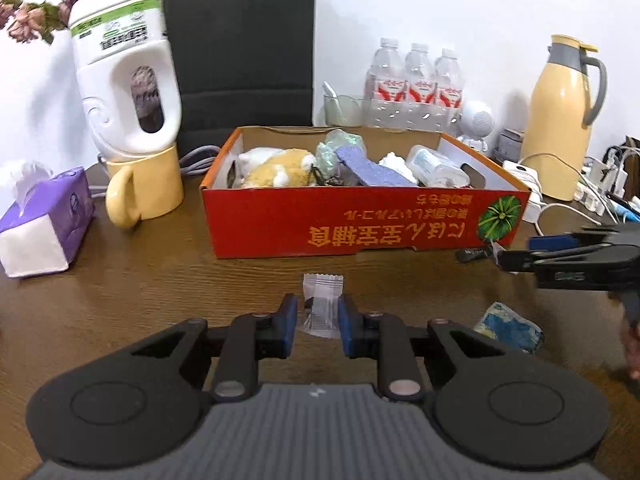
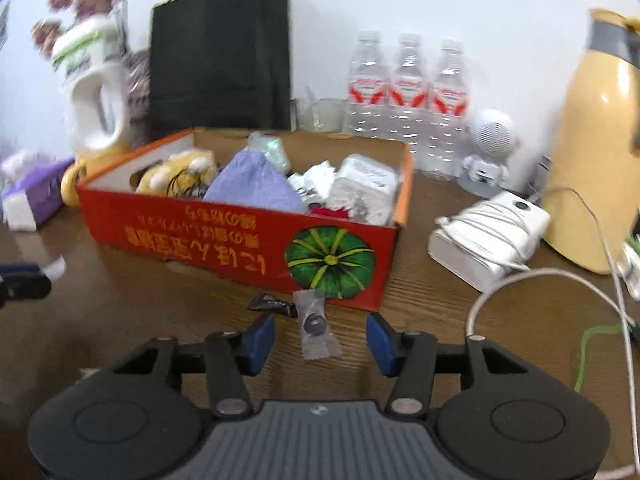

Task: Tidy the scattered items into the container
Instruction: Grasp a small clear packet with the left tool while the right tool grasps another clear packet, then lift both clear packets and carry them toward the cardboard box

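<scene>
Blue-white packet (image 1: 510,326), left view only.

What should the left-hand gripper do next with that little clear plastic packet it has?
Probably lift and carry it forward over the red cardboard box, then let go. The left gripper has its blue pads closed on the small clear plastic packet, which seems pinched between them, and the open box lies straight ahead, already holding a plush toy and other bits.

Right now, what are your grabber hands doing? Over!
Left gripper shut on clear sachet. Right gripper open around second clear packet. Red box ahead, nothing blocking. Black sachet loose.
</scene>
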`<state>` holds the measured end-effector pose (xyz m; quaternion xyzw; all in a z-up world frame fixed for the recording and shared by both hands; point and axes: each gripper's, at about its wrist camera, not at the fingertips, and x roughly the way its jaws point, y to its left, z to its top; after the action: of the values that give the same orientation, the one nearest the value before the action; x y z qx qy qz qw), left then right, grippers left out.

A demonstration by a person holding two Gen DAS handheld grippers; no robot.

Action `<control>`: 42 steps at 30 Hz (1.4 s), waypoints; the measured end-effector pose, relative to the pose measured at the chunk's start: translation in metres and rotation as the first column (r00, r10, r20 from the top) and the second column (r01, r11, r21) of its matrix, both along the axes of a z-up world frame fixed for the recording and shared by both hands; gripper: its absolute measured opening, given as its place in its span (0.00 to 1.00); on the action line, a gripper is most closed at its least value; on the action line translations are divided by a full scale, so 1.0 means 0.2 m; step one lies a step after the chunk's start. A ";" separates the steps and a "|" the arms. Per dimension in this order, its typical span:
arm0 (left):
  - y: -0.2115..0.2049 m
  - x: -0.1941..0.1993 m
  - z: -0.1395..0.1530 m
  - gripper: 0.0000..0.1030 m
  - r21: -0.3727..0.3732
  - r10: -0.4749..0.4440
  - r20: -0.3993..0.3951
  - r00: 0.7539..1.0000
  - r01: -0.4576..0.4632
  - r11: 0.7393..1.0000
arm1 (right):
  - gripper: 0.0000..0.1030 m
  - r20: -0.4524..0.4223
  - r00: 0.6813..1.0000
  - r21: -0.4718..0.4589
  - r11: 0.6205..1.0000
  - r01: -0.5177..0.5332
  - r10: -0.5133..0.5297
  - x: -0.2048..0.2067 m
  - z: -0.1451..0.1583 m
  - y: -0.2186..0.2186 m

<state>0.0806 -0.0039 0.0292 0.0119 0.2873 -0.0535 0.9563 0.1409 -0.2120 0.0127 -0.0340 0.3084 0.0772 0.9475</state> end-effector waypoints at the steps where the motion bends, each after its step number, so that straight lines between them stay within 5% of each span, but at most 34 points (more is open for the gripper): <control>1: -0.01 -0.01 0.00 0.22 0.006 -0.006 0.007 1.000 0.006 1.000 | 0.47 -0.006 1.000 -0.013 1.000 -0.007 0.007 0.02 -0.01 0.01; 3: -0.01 -0.02 0.01 0.22 0.018 -0.006 0.019 1.000 0.006 1.000 | 0.40 -0.029 1.000 -0.009 1.000 -0.007 0.007 0.06 -0.04 0.01; 5: -0.01 -0.04 0.02 0.22 0.011 0.007 0.026 1.000 -0.007 1.000 | 0.14 -0.049 0.999 0.056 0.998 0.006 -0.003 0.08 -0.03 -0.02; 11: -0.07 -0.14 0.06 0.22 0.027 0.017 0.089 0.996 -0.020 0.999 | 0.12 -0.050 0.997 0.021 0.998 0.062 -0.061 -0.09 0.00 0.04; 19: -0.13 -0.45 0.17 0.22 0.041 0.036 0.255 0.966 -0.048 0.998 | 0.12 0.174 0.983 0.088 0.995 0.040 -0.055 -0.70 0.28 0.28; 27: -0.13 -0.85 0.20 0.22 -0.022 0.057 0.389 0.920 -0.052 0.998 | 0.13 0.271 0.956 0.169 0.984 0.064 -0.109 -1.08 0.25 0.37; 34: -0.06 -1.12 0.11 0.23 -0.036 0.096 0.380 0.920 -0.089 0.995 | 0.13 0.323 0.937 0.163 0.983 0.081 -0.131 -1.34 0.19 0.38; 42: 0.00 -1.15 0.11 0.23 -0.051 0.139 0.381 0.914 -0.129 0.990 | 0.13 0.339 0.934 0.154 0.986 0.062 -0.112 -1.45 0.14 0.43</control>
<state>-0.1496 -0.0035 0.0510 -0.0097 0.0941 0.0119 0.9954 -0.1493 -0.1261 0.0413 0.0337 0.1317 0.0495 0.9895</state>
